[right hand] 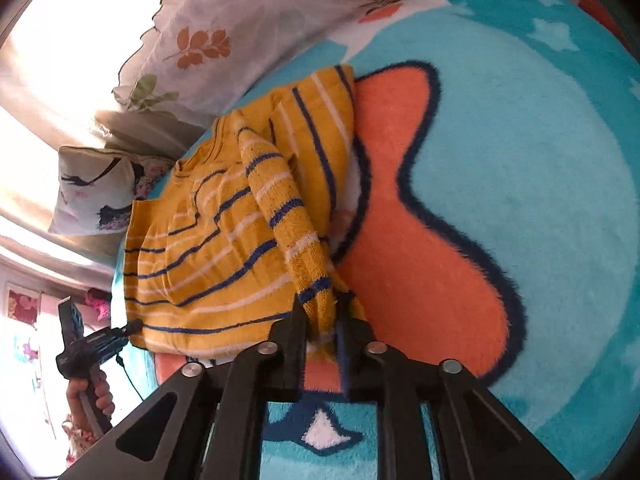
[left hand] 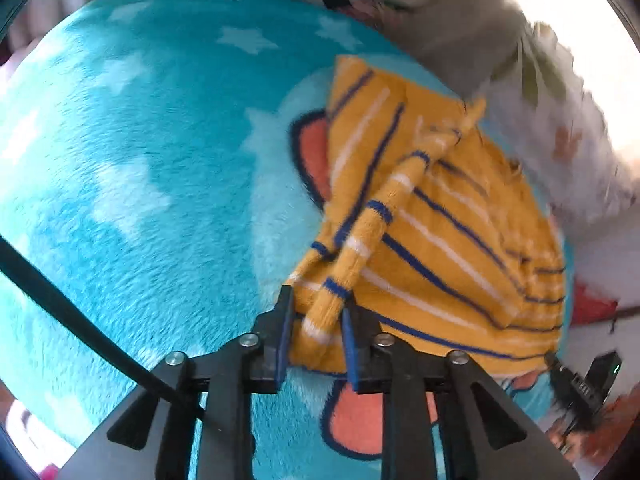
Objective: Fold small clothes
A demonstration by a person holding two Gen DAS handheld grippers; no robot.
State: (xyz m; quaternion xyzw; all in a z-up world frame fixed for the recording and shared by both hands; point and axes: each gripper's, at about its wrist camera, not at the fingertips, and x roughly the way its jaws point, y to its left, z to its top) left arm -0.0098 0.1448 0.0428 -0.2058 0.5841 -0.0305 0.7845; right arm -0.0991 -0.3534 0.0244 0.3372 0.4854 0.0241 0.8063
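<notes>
Both sleeve cuffs clamped, fold pending.
Left hand-held gripper (left hand: 314,312) and right hand-held gripper (right hand: 322,314) each pinch a sleeve of my striped sweater (left hand: 452,216); uneven pulling could drag it askew across the blanket (left hand: 140,152).

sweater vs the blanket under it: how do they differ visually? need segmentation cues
Colour: the sweater is mustard with thin navy and white stripes; the blanket is teal with white stars and a navy-edged orange shape.
Size: the sweater covers a small patch; the blanket fills most of both views.
Pose: the sweater is rumpled, one sleeve laid across its body; the blanket lies spread out.
Shared: both are soft, fuzzy fabric.
</notes>
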